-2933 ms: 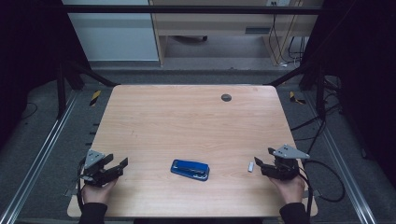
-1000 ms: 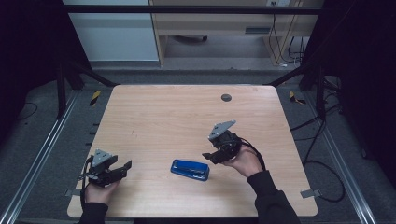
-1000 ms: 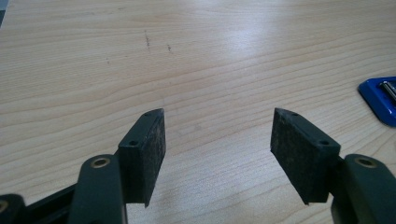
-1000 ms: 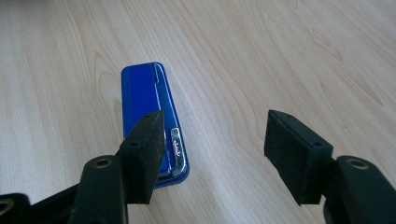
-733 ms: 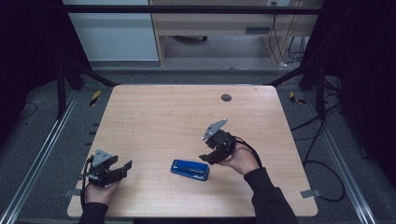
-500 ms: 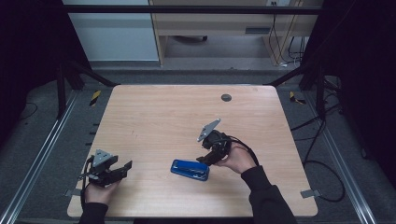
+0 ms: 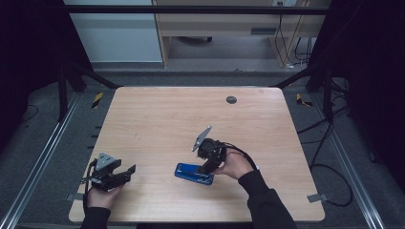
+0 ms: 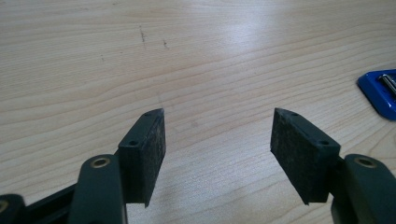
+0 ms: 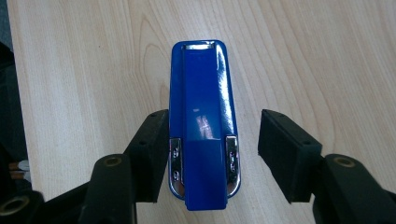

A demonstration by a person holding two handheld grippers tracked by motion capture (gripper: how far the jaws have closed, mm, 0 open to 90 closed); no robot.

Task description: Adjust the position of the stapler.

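A blue stapler [image 7: 191, 172] with chrome hinge plates lies flat on the wooden table [image 7: 162, 119], near the front middle. My right gripper [image 7: 207, 169] hangs tilted over its right end. In the right gripper view the stapler [image 9: 203, 112] lies lengthwise between the jaws of that gripper [image 9: 213, 122]. The left pad [image 9: 154, 140] sits against its side and the right pad [image 9: 280, 140] stands a gap away. These jaws have just been closing, with the stapler between them. My left gripper [image 7: 128, 172] rests open at the front left, its pads [image 8: 149, 144] over bare wood, the stapler [image 8: 379, 89] far right.
A small round grey grommet [image 7: 231, 99] is set in the table near its far edge. Metal rails run along both sides of the table, and cables lie on the floor at the right. A cabinet stands beyond the far edge.
My right gripper has moved left and down, from beside the stapler's right end to astride it. The left hand has stayed where it was.
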